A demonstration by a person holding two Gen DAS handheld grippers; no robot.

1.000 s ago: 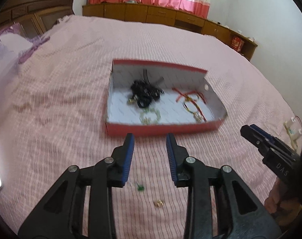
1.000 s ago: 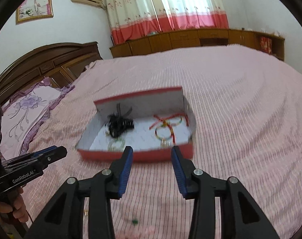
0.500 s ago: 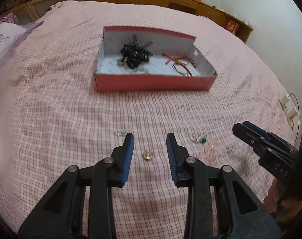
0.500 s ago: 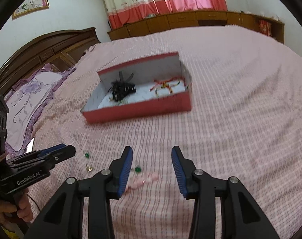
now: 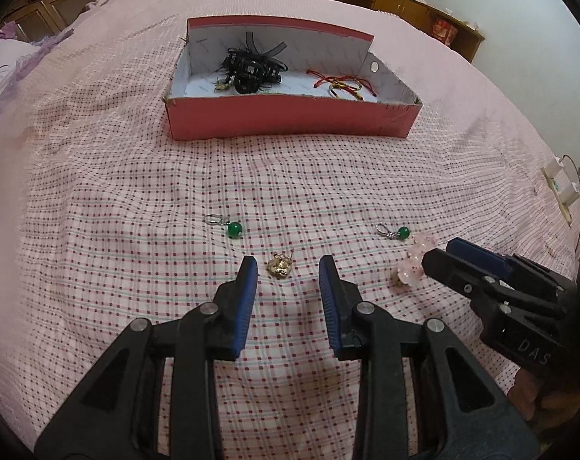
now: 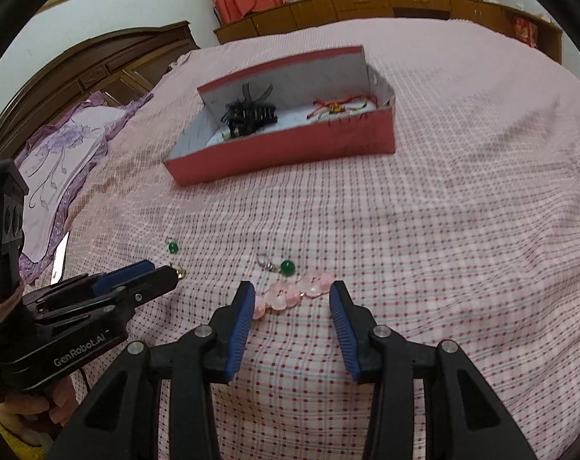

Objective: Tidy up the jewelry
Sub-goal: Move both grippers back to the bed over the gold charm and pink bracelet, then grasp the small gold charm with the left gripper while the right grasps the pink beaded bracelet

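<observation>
The box's [image 5: 290,122] tall red card wall hides part of its tangled black and red contents. Nearer, on checked cloth, the left gripper [image 5: 288,272] gapes around a lumpy gold charm [image 5: 279,265]; the right gripper [image 6: 292,295] gapes around glossy pink beads [image 6: 294,292].

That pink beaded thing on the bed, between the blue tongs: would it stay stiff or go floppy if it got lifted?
Probably floppy: the pink bead bracelet looks like separate glossy beads lying in a loose curve, so it would likely sag from whichever bead is pinched. The beads look smooth and rounded, so the right tongs, open around it, might slip off.
</observation>
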